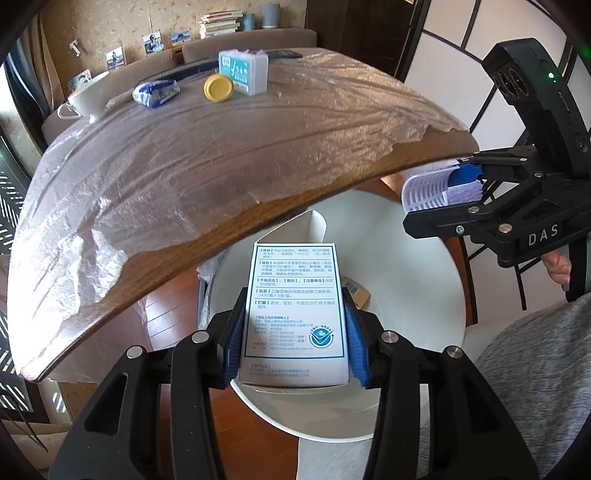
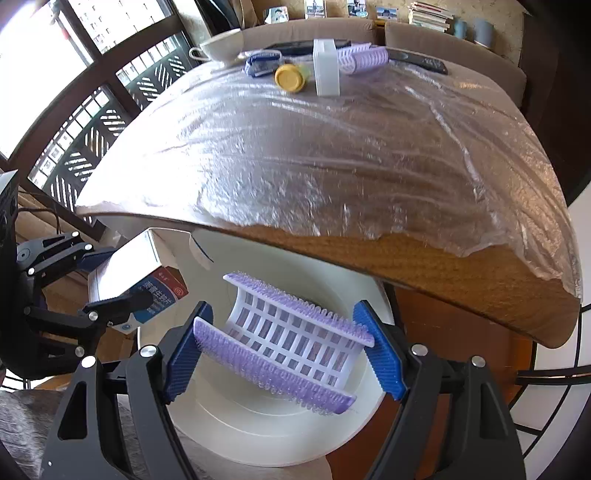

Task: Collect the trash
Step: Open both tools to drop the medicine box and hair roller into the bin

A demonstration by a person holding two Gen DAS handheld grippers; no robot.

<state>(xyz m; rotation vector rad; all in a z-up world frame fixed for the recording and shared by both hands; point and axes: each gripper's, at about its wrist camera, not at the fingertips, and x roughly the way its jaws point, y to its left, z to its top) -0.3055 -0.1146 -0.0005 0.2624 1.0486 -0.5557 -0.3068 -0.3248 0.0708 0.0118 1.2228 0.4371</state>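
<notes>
Left claw [image 1: 295,332] first: its blue pads are clamped on the sides of a white medicine box [image 1: 295,314], printed back panel up, top flap open. The box hangs tilted over a white round bin [image 1: 424,295] on the wooden floor [image 1: 177,295]; a bit of brown cardboard [image 1: 356,291] already lies inside that bin. Over to the right claw [image 2: 286,345], and it is clenched on a split hair roller [image 2: 291,336], a white grid with lilac bristle strips, each pad pressing an end, also poised above the bin's mouth. Both claws point steeply down, side by side. Just beyond the bin runs the wooden worktop [image 2: 461,280] edge, its top under crinkled clear plastic film [image 2: 295,147]. At the worktop's far side, away from the bin, sit a yellow-capped bottle [image 2: 290,78], a white box [image 2: 327,68], a blue packet [image 2: 262,63], another lilac roller [image 2: 365,57], a white cup [image 2: 221,44] and a remote [image 2: 421,61]. Behind them a brown sofa back [image 2: 314,27], photos, stacked books [image 2: 430,16]; latticed windows [image 2: 85,122] to one side.
</notes>
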